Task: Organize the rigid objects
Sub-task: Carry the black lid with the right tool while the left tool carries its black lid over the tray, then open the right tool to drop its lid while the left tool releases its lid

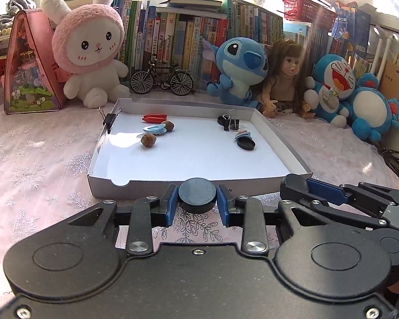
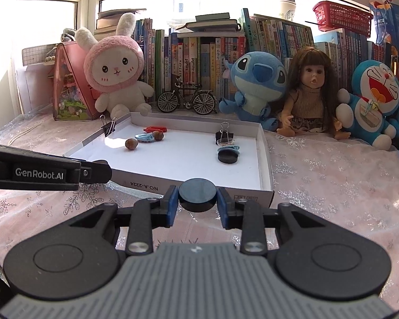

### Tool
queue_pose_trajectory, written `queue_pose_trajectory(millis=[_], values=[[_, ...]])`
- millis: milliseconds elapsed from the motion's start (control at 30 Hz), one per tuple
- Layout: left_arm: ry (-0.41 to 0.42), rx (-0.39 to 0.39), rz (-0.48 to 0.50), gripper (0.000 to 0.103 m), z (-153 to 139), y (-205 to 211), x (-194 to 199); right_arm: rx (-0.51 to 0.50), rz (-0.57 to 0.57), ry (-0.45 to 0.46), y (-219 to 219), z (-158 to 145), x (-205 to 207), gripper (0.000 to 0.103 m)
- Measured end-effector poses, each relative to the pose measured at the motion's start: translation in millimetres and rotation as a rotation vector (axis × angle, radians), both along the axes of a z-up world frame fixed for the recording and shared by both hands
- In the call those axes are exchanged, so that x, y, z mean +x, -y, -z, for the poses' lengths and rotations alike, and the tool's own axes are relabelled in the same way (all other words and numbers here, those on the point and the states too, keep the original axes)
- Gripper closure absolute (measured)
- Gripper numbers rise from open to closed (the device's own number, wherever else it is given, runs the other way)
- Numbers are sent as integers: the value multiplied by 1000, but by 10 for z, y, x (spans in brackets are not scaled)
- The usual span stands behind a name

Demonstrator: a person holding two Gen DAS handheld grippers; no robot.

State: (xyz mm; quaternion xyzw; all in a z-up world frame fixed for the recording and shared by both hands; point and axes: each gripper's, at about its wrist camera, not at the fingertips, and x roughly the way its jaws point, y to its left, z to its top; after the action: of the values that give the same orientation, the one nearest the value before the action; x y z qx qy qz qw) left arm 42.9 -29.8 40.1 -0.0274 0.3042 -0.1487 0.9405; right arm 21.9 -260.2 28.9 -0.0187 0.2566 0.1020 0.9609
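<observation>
Each hand-held gripper is closed on a black disc. The left hand-held gripper (image 1: 197,202) clamps a disc (image 1: 197,194) between its blue pads, flat face up, and the right hand-held gripper (image 2: 197,199) holds a second disc (image 2: 197,192) the same way. Both hang just short of the near wall of the white tray (image 1: 173,183), above the snowflake cloth on the table, and the right one shows in the left view close by on that side (image 1: 295,186). The relation that matters is forward and slightly down: the tray floor lies straight ahead of both grippers, past the low near wall, so either disc has to clear that wall before it can be lowered. Inside, things lie in two loose clusters. At the right sit a third black disc (image 1: 246,143), a blue hair clip (image 1: 242,134) and a binder clip (image 1: 232,122); at the left are two nuts (image 1: 148,140), another blue clip (image 1: 154,129) and a red piece (image 1: 153,118). The lone disc lies toward the right wall, so the right hand looks nearer to it, and I judge that cluster the likely home for both held discs. A disc has no long axis, so no wrist turn is needed, only reach and a level release.
</observation>
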Motion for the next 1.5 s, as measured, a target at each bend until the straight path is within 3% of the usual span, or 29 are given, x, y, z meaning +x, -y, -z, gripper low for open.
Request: queue_pose_trajectory(millis=[167,367,567,700,1000,1367,1400,1500], values=[[-9,-10,8,73,32,-48,-21,10,10,-6,26,1,30,65],[-31,29,-7,73,157,-127,-74,-1,9,-16,12,39,22,65],[19,18,-24,73,7,-184,-29,-1,16,-8,17,-16,79,65],[48,40,-69,73,-85,-148,242,-13,48,-11,20,-51,265,65],[-42,88,-159,73,213,-32,1068,2,142,-103,35,122,1010,65],[-72,118,-182,72,420,29,1276,-26,173,-172,-14,354,1338,65],[-71,117,-183,72,421,31,1277,-33,175,-167,-22,358,1337,63],[-77,101,-180,57,394,19,1251,-27,173,-157,-27,339,1323,47]])
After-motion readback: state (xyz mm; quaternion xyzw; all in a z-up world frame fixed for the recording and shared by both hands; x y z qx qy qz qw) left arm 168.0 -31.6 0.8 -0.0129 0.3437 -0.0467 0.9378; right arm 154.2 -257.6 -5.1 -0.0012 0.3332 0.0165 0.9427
